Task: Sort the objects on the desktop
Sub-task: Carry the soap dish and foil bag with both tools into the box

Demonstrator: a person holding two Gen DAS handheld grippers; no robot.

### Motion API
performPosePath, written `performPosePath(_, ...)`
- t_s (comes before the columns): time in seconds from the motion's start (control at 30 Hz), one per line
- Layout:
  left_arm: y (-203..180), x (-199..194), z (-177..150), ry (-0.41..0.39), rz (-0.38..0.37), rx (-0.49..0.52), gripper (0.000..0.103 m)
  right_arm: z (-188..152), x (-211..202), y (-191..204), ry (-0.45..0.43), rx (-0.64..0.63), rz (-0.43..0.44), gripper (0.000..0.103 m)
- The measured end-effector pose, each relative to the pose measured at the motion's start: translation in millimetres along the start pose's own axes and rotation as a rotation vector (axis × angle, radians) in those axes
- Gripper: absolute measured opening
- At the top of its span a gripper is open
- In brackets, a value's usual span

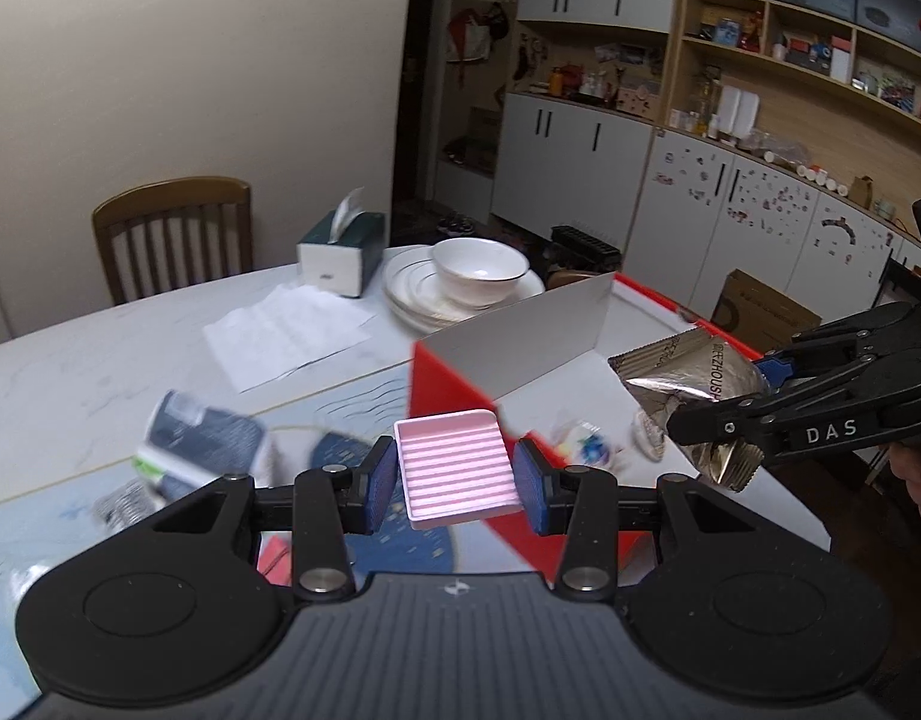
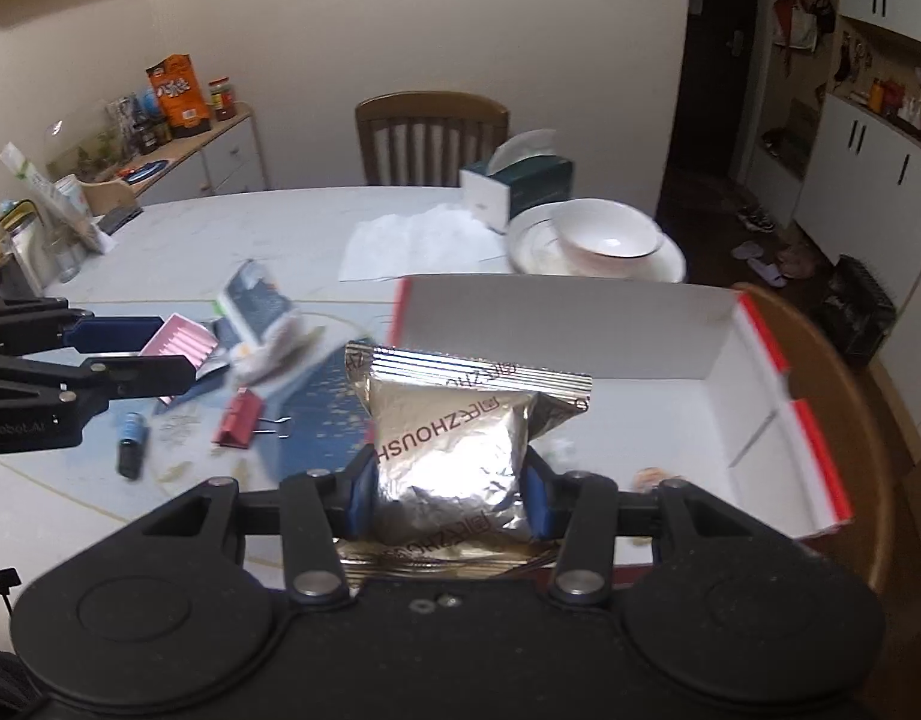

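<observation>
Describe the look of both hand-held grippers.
Both match: the left hand-held gripper and right hand-held gripper have black linkage arms with silver pivot bolts, blue ribbed pads, round black side housings and a ridged dark body. White "DAS" lettering marks one arm.

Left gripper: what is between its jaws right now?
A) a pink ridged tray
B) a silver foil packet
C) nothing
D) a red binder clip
A: in the left wrist view the left gripper has its jaws closed on the pink ridged tray; the silver foil packet sits in the right gripper.
</observation>
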State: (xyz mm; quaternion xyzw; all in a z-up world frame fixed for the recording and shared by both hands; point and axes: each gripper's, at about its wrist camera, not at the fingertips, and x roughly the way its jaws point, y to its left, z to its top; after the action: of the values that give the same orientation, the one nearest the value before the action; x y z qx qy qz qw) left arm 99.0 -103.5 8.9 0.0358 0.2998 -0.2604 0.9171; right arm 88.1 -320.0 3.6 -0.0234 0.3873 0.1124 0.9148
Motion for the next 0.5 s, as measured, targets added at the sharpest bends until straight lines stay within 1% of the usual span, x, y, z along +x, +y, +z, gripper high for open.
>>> performPosePath(0.27,-36.3,25.4,19.6,-0.004,-0.017,0.043,0.041,-2.7,-2.3,-39.5,-0.013,-0.001,-0.034,0.046)
performPosePath(0.5,-56.0,49.7,31.7,0.016,-0.021,0.063,0.041,-2.1,1.3,-64.6,-0.013,-0.009,-0.056,0.046)
